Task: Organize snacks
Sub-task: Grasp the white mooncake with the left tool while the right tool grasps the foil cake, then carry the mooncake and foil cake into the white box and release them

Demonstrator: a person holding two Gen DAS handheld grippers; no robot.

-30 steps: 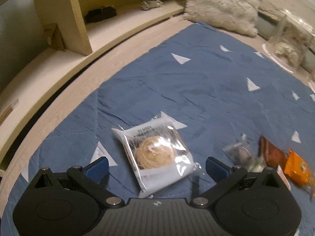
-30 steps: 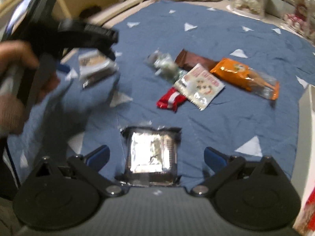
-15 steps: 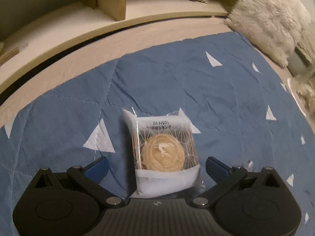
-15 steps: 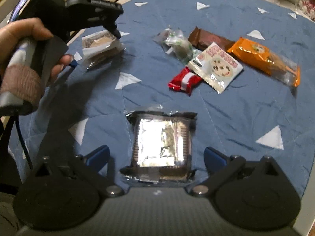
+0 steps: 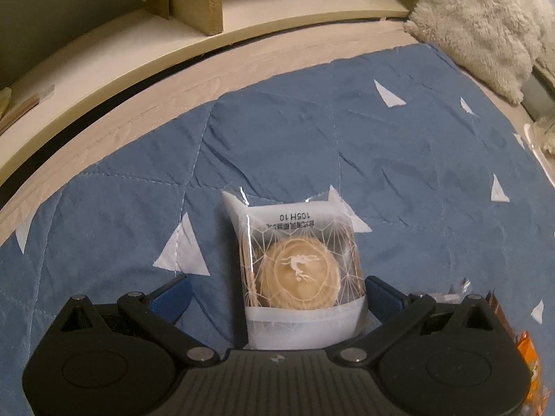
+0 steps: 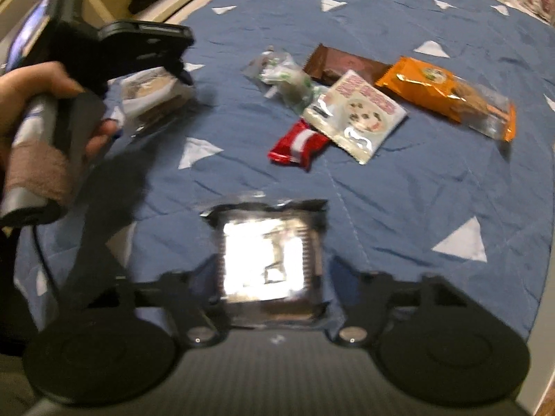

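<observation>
Right gripper [image 6: 270,274] fingers just closing around silver cookie pack [image 6: 267,260] on blue quilt [image 6: 399,190]; contact blurred. Left gripper [image 5: 275,291] spread, pastry pack [image 5: 298,274] between, ungripped. Risk: slick film slips, pastry crushed.

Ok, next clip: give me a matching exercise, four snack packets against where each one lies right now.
Things:
1. round pastry packet
2. silver-faced dark packet
3. orange packet
4. red packet

Places:
A. far right end of the snack cluster
B. between the right gripper's fingers
C. between the left gripper's open fingers
D. partly under the white cookie packet's near edge

Pairs: 1-C, 2-B, 3-A, 4-D
</observation>
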